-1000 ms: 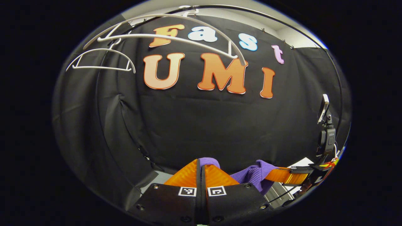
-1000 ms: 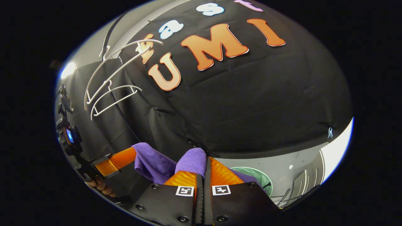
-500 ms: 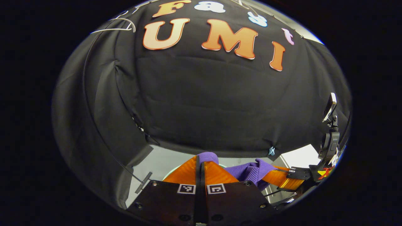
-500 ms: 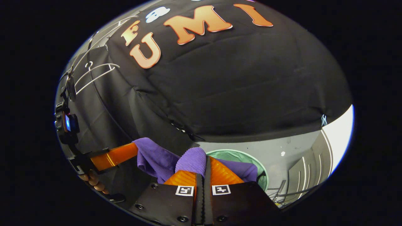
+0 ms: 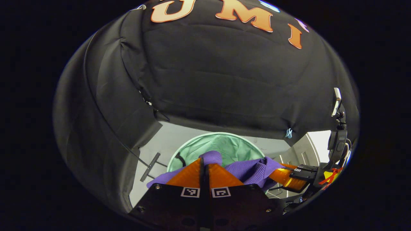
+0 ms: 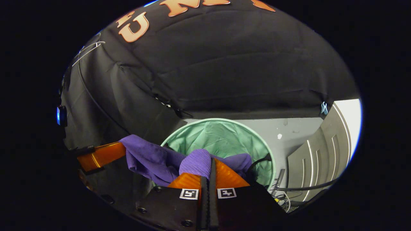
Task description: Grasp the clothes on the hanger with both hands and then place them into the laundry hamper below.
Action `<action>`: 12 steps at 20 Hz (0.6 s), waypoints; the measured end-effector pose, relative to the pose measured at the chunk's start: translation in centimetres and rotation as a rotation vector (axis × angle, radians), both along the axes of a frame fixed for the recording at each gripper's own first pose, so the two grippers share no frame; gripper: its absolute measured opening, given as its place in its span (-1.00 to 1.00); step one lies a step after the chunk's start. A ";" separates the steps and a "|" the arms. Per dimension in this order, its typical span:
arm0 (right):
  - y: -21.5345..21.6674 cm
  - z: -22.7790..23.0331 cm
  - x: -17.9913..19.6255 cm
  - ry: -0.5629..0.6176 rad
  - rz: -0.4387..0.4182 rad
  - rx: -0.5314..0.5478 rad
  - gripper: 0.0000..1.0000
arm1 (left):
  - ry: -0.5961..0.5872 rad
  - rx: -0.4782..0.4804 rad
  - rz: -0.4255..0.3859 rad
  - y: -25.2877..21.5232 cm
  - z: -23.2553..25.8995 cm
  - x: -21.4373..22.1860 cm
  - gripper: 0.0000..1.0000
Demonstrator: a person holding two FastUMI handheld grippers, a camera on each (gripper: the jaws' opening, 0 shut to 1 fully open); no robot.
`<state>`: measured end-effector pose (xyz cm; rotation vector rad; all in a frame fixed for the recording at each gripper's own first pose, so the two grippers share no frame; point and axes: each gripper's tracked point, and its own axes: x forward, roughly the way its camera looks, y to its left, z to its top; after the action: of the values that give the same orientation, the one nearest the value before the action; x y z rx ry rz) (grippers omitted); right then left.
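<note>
Currently, the left gripper (image 5: 204, 162) is clamped on the purple garment (image 5: 253, 170), fingers pressed together with cloth bunched at the tips. The right gripper (image 6: 210, 163) is likewise closed on the same garment, which spans between the two. Ahead of and below both grippers, the green laundry hamper (image 6: 221, 136) stands open on the grey floor (image 6: 295, 134).

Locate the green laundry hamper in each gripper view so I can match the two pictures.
Left gripper view: laundry hamper at lower centre, just above the left gripper.
Right gripper view: hamper at centre, beyond the right gripper.
Shared landmark: the purple garment held over it.
</note>
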<state>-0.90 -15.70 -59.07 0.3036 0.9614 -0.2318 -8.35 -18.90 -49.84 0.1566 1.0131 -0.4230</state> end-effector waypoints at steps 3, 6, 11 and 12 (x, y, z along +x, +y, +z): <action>-0.7 -1.8 -0.4 0.030 -0.023 -0.010 -0.80 | 0.029 0.006 0.025 0.4 -0.1 -0.3 -1.00; -1.1 -3.9 -1.5 0.073 -0.044 -0.034 -0.30 | 0.089 0.009 0.029 -1.0 -0.6 -1.3 -0.99; -1.3 -3.8 -1.6 0.068 -0.064 -0.024 0.76 | 0.219 0.061 0.028 -1.2 -4.8 -3.1 -0.98; -1.3 -3.8 -1.7 0.066 -0.067 -0.028 0.67 | 0.237 0.048 0.040 -1.3 -5.4 -3.5 -0.95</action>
<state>-2.60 -17.02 -62.88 0.3045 1.0138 -0.3179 -11.88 -20.20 -55.27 0.1304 1.2581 -0.3870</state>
